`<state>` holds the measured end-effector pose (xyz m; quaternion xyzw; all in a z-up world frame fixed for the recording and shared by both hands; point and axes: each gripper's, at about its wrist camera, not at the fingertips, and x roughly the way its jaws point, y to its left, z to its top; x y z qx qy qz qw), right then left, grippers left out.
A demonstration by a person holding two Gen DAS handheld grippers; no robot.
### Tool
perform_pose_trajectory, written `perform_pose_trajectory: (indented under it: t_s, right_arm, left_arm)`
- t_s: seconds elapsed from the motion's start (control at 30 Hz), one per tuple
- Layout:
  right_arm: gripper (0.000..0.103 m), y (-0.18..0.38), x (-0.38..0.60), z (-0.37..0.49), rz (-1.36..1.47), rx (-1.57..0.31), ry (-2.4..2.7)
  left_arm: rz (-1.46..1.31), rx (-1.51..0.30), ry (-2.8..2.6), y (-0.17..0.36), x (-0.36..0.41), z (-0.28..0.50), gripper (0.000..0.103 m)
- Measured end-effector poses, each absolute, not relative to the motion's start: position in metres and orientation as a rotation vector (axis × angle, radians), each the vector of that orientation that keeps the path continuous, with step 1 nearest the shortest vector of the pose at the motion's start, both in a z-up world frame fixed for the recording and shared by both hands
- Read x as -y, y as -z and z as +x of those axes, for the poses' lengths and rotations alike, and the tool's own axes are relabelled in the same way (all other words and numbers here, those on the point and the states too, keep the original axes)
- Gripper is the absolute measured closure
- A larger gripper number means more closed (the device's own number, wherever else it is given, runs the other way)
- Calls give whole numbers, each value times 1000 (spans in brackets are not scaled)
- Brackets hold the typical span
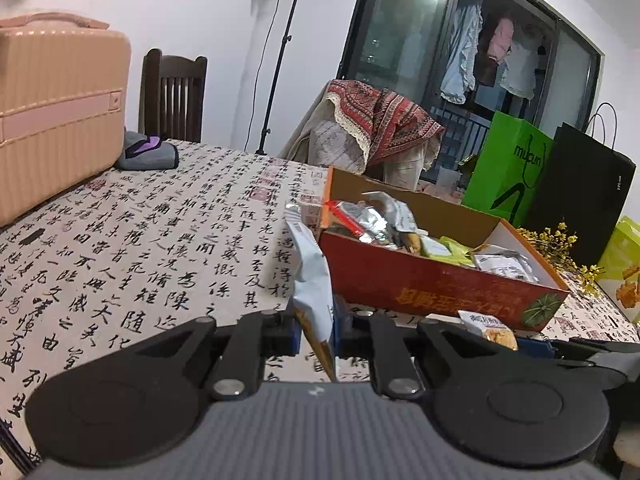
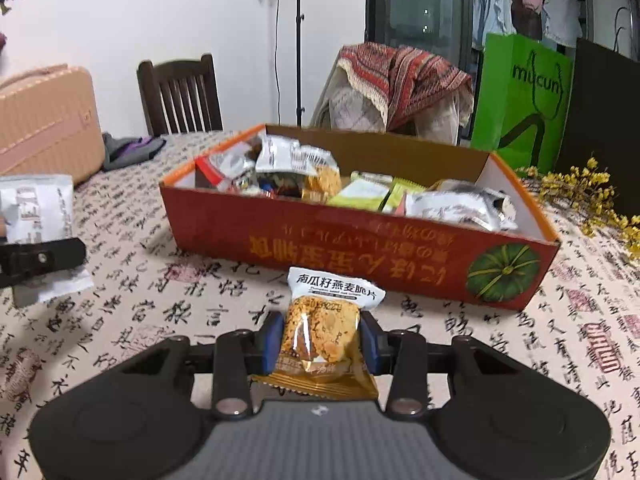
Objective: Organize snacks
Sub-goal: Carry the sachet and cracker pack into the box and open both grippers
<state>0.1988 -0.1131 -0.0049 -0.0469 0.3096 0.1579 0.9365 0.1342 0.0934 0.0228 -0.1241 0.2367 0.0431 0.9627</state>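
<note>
both grippers are clamped on snack packets, one each. left gripper (image 1: 316, 330) pinches a pale grey-white packet (image 1: 314, 276) edge-on between its blue pads, the packet standing upright above the tablecloth (image 1: 160, 248). right gripper (image 2: 320, 344) grips a crisp packet (image 2: 324, 332), white at the top with black characters, clear in the middle showing golden crumbly pieces, gold at the bottom; it sits just in front of the box. one red cardboard box (image 2: 360, 256) with an orange rim and a green pumpkin picture stands on the table, filled with many mixed packets, silver, green and yellow. only the right wrist view shows the crisp packet's printed face and the left gripper's packet face-on at the far left; the left wrist view shows just the crisp packet's top at its lower right. one pink case (image 1: 60, 112), one dark wooden chair (image 2: 180, 96), one green bag (image 2: 524, 104).
</note>
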Motion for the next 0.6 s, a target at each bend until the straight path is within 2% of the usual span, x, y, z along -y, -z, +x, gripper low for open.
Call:
perform_pose_trajectory:
  t_s: [0.6]
  right_arm:
    - [64,-47,163,219,-28,-459,-273]
  left_arm:
    - [-230,-443,-28,-62,-52,176,88]
